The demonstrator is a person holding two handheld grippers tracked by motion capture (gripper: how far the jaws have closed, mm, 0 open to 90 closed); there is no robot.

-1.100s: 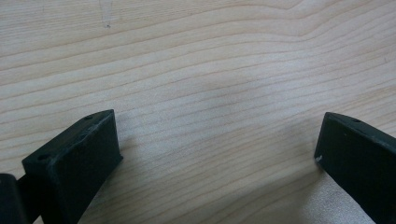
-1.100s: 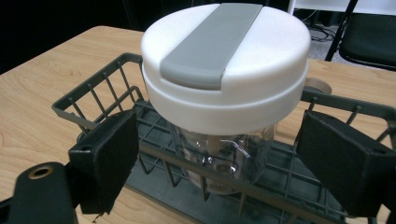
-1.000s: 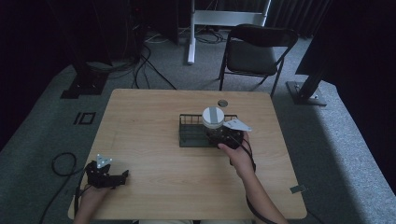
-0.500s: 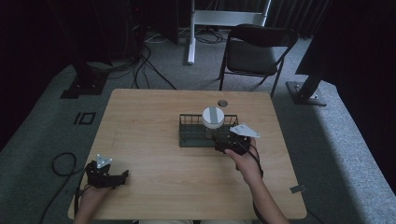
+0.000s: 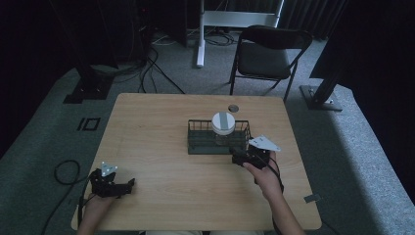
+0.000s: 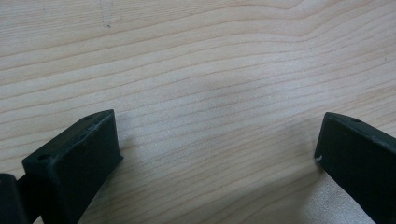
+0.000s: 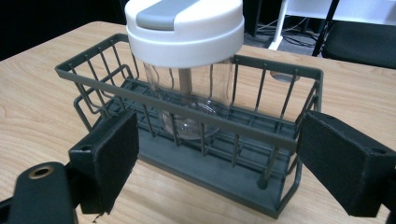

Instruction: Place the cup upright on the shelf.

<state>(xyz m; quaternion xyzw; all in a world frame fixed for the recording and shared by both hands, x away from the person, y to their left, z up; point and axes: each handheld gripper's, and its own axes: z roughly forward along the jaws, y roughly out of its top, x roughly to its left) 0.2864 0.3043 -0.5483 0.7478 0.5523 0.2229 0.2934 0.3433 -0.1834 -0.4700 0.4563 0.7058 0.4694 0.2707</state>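
Jar (image 7: 187, 70) with a white lid stands upright inside the wire basket (image 5: 195, 142) on the table (image 5: 161, 127), walled in so it cannot tip. Right tongs (image 7: 224, 163) sit spread just before the basket's near rail, holding nothing; left tongs (image 6: 217, 154) rest spread over bare wood, well apart. Bars blur the jar's base; perhaps it is empty. A small round thing (image 5: 233, 107) lies beyond.

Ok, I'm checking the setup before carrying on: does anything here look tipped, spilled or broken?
Nothing stands out. The jar stands upright in the wire basket with its white lid on, and the basket sits flat on the table. Both tongs, right and left, are open and hold nothing.
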